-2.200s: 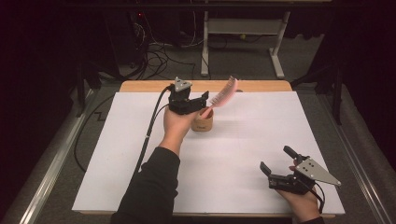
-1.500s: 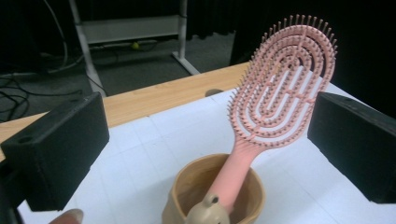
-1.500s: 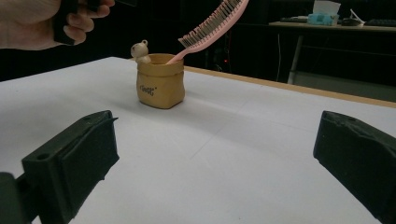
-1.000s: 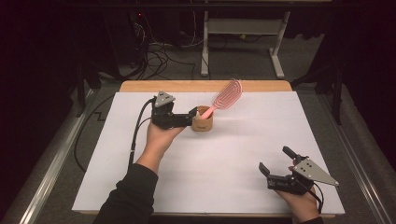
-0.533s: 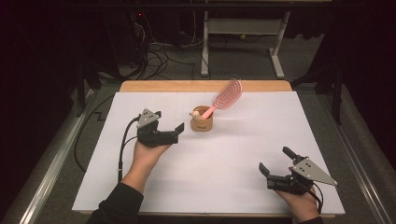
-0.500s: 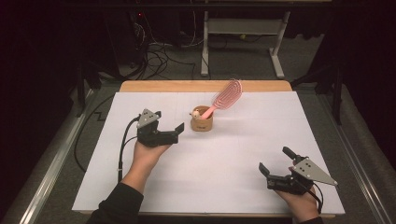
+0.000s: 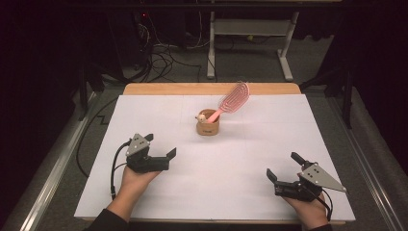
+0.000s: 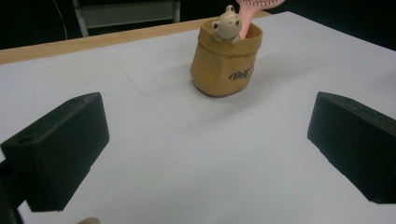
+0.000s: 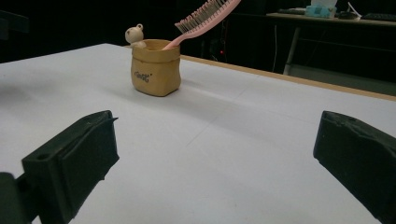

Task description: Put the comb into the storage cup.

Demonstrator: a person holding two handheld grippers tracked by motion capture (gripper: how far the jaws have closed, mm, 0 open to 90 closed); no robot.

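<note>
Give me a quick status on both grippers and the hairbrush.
Left gripper open, holding nothing. Right gripper open, near table edge. Pink hairbrush leaning in the tan pot, handle down. Nothing in the way.

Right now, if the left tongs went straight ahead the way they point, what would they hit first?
Probably the pot holding the brush. The left tongs are open, the pot sits ahead slightly right of centre, with bare table between. Depth is hard to judge.
</note>
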